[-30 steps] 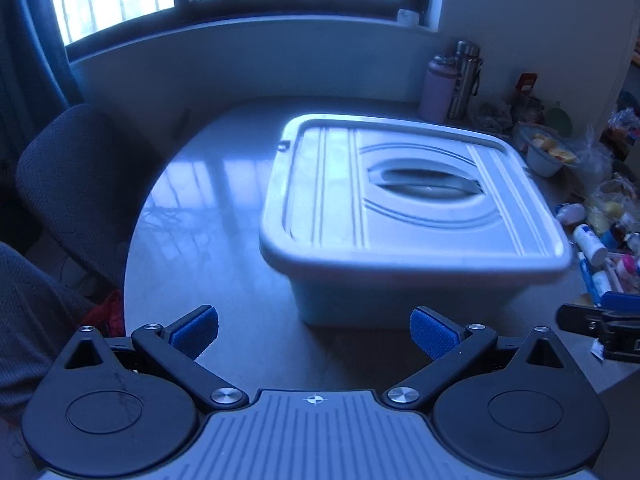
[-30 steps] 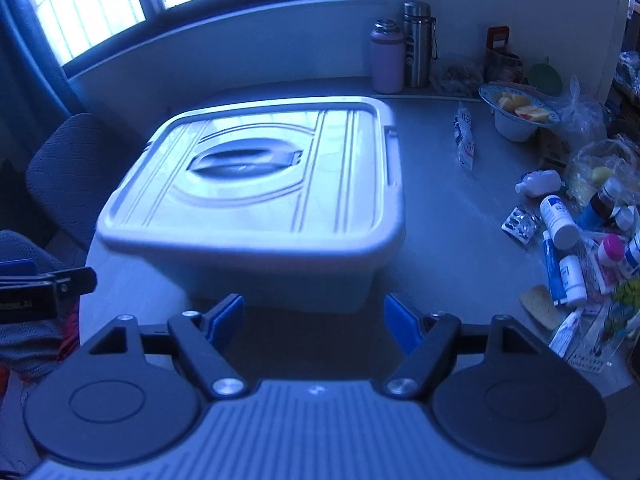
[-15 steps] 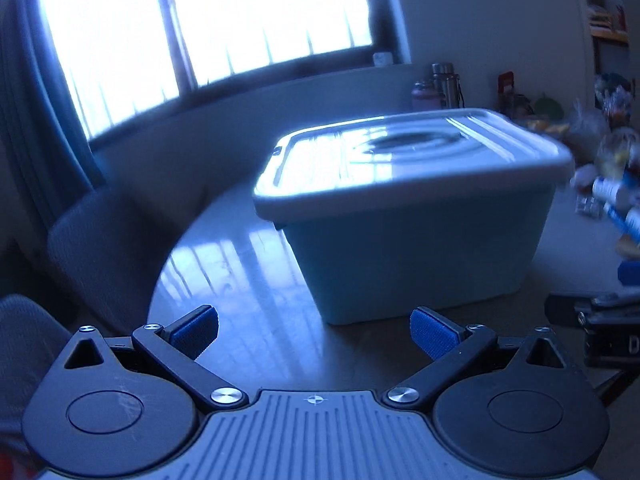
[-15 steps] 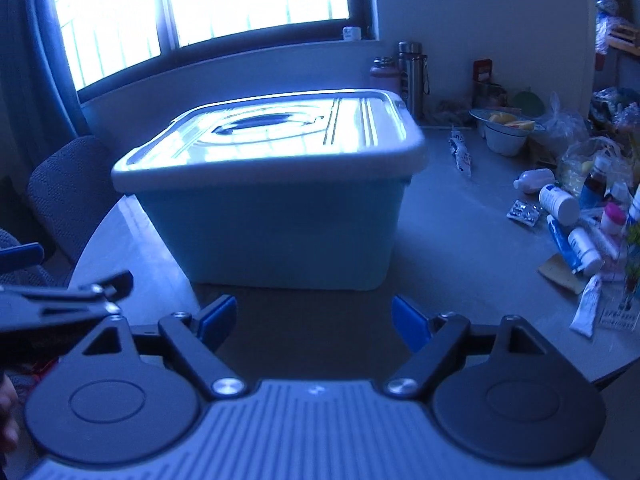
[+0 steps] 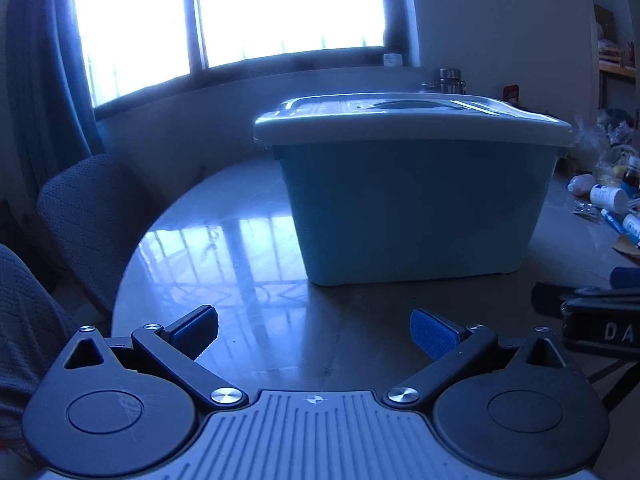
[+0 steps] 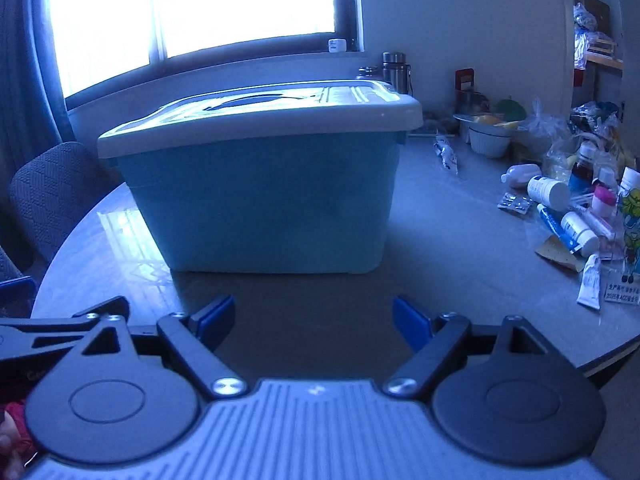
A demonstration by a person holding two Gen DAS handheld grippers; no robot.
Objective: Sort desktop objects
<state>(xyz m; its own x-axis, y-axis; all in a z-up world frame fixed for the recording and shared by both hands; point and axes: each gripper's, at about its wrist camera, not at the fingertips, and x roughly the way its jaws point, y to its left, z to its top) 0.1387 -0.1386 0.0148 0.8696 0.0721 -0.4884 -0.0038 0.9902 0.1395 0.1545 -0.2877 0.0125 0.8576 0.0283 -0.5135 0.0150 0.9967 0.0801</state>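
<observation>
Tools both empty, jaws apart: left tool (image 5: 314, 330), right tool (image 6: 313, 322). Lidded blue plastic storage bin (image 6: 260, 184) sits at 12 o'clock on grey desk (image 6: 460, 240); scattered medicine bottles (image 6: 548, 191) at 2 o'clock. Risk: lid unopened, sorting blocked.
</observation>
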